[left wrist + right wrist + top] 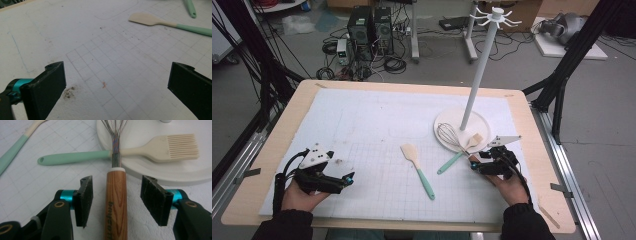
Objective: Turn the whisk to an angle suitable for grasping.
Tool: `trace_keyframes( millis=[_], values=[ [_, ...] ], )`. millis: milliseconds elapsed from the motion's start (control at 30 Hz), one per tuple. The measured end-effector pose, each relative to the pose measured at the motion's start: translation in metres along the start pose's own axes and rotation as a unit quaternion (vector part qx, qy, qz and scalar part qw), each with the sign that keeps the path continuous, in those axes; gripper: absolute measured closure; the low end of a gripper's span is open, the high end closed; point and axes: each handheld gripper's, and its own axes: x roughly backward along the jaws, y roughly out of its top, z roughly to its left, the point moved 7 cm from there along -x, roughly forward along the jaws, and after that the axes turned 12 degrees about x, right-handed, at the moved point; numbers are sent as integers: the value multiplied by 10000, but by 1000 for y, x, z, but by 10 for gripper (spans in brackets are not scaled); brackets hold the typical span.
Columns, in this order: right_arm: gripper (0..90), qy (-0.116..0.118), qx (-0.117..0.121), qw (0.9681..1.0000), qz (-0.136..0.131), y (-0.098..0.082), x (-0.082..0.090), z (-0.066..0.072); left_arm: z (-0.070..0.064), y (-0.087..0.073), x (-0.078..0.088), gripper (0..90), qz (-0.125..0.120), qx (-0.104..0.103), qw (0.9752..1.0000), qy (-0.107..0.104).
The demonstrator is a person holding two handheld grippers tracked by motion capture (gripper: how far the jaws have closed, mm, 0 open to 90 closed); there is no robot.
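At the left of the high view, the left gripper (348, 178) rests low over the white gridded mat (362, 125), held in the person's left hand (299, 197) near the table's front edge. In its own view its jaws stand wide apart with nothing between them, only bare mat with a few dirt specks below. Further right, a spatula (418, 170) with a cream blade and mint-green handle lies flat on the mat, well apart from both grippers. Right of it, a whisk (116, 195) with a wooden handle lies with its wire head on the round white base (447, 125) of a tall hook stand (479, 65) and its handle reaching out onto the mat toward the person. A pastry brush (160, 150) with a mint-green handle lies crosswise under the whisk's neck, its cream bristles on the base. At the right, the right gripper (116, 201) is low over the mat, astride the whisk's handle. Its jaws are partly open, one on each side of the wood, with a clear gap on both sides, so the pads do not press on it.
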Motion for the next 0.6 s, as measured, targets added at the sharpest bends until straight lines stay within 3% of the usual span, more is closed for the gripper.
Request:
trace_keyframes(
  millis=[233,300,600],
  values=[
    [466,-19,127,9998,142,5,-9,1,1,0,1,19,7,-11,10000,-4],
    [498,-53,186,9994,291,3,-13,1,1,-1,1,19,8,-14,10000,-1],
    [555,-77,204,9992,328,-2,-10,2,2,0,2,21,7,-34,10000,-4]
  ],
)
